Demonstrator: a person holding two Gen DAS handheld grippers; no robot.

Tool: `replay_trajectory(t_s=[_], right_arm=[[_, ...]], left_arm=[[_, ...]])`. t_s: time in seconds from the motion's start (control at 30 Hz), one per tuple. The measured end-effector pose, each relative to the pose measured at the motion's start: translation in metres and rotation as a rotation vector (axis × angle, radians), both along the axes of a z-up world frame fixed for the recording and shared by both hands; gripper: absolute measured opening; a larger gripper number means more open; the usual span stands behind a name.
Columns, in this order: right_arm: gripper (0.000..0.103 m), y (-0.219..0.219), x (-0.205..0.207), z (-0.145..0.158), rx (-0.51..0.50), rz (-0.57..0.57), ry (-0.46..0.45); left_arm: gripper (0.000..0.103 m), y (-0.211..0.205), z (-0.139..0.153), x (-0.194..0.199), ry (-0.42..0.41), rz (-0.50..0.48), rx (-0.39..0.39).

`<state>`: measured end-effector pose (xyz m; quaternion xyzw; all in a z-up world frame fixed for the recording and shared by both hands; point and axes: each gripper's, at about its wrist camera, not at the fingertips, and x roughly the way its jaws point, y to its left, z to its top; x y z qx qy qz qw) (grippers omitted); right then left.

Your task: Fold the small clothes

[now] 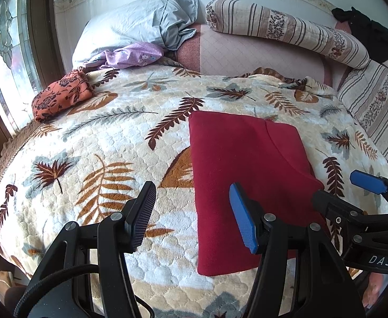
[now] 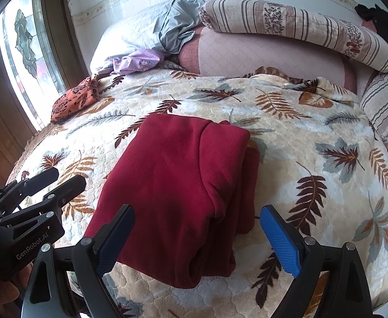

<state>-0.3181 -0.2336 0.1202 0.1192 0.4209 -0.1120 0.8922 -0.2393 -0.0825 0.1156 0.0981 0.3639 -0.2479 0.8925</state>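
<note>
A dark red garment [image 1: 241, 175] lies folded in a flat rectangle on the leaf-patterned blanket [image 1: 93, 143]; in the right wrist view [image 2: 183, 190] its layered folded edges show on the right side. My left gripper [image 1: 194, 214] is open and empty, hovering over the garment's near left edge. My right gripper [image 2: 196, 238] is open and empty above the garment's near edge. Each gripper shows in the other's view: the right one [image 1: 350, 188] at the garment's right corner, the left one [image 2: 53, 180] to the garment's left.
An orange floral garment [image 1: 61, 95] lies bunched at the blanket's far left by the window. A purple floral cloth [image 1: 135, 57] and a grey pillow [image 1: 141, 26] lie at the head. A striped bolster [image 1: 286, 29] and black clothing [image 1: 366, 31] sit at the back right.
</note>
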Motion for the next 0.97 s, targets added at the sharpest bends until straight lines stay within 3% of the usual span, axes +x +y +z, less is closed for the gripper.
replay_trajectory(t_s=[0.97], right_arm=[[0.094, -0.001, 0.013, -0.009, 0.006, 0.015, 0.029]], left_arm=[[0.058, 0.000, -0.014, 0.010, 0.029, -0.014, -0.006]])
